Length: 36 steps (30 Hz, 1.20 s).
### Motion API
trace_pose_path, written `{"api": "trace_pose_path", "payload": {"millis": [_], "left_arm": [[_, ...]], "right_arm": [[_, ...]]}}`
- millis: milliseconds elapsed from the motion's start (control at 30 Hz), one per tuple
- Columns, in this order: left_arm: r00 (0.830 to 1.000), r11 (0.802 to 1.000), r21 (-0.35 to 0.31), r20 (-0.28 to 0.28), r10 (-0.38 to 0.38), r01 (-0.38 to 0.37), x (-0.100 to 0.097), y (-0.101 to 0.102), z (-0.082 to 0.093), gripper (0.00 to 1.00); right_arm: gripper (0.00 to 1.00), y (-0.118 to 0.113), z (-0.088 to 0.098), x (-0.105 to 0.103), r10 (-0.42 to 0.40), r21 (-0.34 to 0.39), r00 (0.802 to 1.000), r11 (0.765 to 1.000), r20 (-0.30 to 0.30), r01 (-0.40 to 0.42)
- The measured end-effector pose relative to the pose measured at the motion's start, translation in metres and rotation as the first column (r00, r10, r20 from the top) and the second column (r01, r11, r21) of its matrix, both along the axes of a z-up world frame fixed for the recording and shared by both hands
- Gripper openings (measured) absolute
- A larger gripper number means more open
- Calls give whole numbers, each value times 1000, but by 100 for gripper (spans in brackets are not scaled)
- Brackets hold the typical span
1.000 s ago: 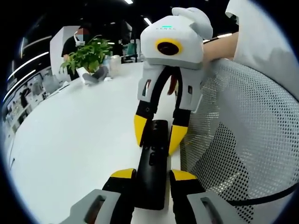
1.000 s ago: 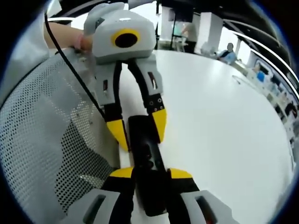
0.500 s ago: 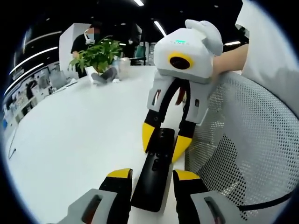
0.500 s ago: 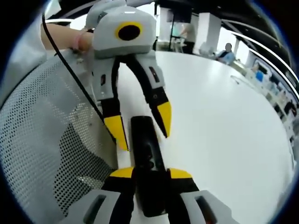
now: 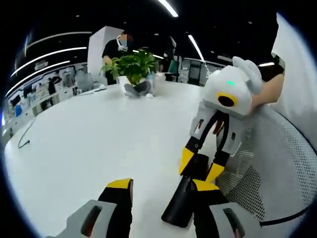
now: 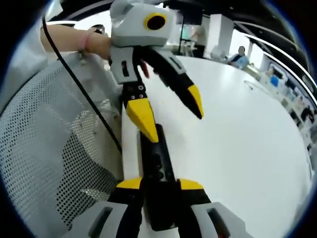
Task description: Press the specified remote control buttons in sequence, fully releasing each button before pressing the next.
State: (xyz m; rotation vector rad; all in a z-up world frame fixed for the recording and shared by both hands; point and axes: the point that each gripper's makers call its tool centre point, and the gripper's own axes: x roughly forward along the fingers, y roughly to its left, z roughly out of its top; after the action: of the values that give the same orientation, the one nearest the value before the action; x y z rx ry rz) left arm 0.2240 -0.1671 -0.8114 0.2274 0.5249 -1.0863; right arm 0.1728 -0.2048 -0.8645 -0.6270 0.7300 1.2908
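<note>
A black remote control [image 6: 157, 168] lies along the near edge of the white table [image 6: 237, 134]. My right gripper [image 6: 160, 184] is shut on its near end, yellow tips on both sides. My left gripper [image 6: 176, 124] comes in from above with its jaws spread wide; one yellow finger [image 6: 142, 118] sits over the remote's far end, the other [image 6: 194, 99] is lifted off to the side. In the left gripper view the remote [image 5: 179, 207] lies beside my right-hand jaw, my left gripper [image 5: 162, 187] stands open, and the right gripper [image 5: 197, 173] clasps the remote's far end.
A white mesh chair back [image 6: 54, 148] presses against the table edge beside the remote, with a black cable [image 6: 79, 84] across it. A potted plant [image 5: 131, 64] stands far across the table [image 5: 89, 139], with a person [image 5: 116, 47] behind it. More people [image 6: 241, 55] sit in the distance.
My left gripper let go of the remote, opened wide and lifted away to one side. The right gripper kept its hold and stayed put.
</note>
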Motion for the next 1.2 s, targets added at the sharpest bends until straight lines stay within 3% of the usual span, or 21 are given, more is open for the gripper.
{"api": "trace_pose_path", "payload": {"millis": [100, 233, 400, 567, 700, 900, 1100, 1200], "left_arm": [[997, 998, -24, 60, 52, -51, 11, 5, 16, 47], [991, 992, -64, 64, 116, -112, 19, 12, 28, 55], [979, 983, -58, 101, 177, -172, 26, 21, 37, 56], [952, 943, -193, 90, 293, -272, 38, 25, 69, 57], [927, 925, -201, 133, 351, -322, 43, 36, 82, 62], [902, 888, -264, 114, 415, -376, 44, 49, 99, 63], [877, 873, -258, 142, 458, -414, 44, 63, 106, 67], [855, 849, -281, 142, 499, -448, 45, 74, 110, 72]], "right_arm": [[23, 0, 0, 0, 2, 3, 1000, 1000, 1, -2], [23, 0, 0, 0, 2, 4, 1000, 1000, 1, -2], [23, 0, 0, 1, -1, 7, 1000, 1000, 1, 1], [23, 0, 0, 1, -4, 10, 1000, 1000, 2, 4], [23, 0, 0, 1, -4, 12, 1000, 1000, 2, 4], [23, 0, 0, 2, -3, 15, 1000, 1000, 3, 3], [23, 1, 0, 2, -3, 15, 1000, 1000, 4, 2], [23, 1, 0, 2, -2, 16, 1000, 1000, 4, 2]]}}
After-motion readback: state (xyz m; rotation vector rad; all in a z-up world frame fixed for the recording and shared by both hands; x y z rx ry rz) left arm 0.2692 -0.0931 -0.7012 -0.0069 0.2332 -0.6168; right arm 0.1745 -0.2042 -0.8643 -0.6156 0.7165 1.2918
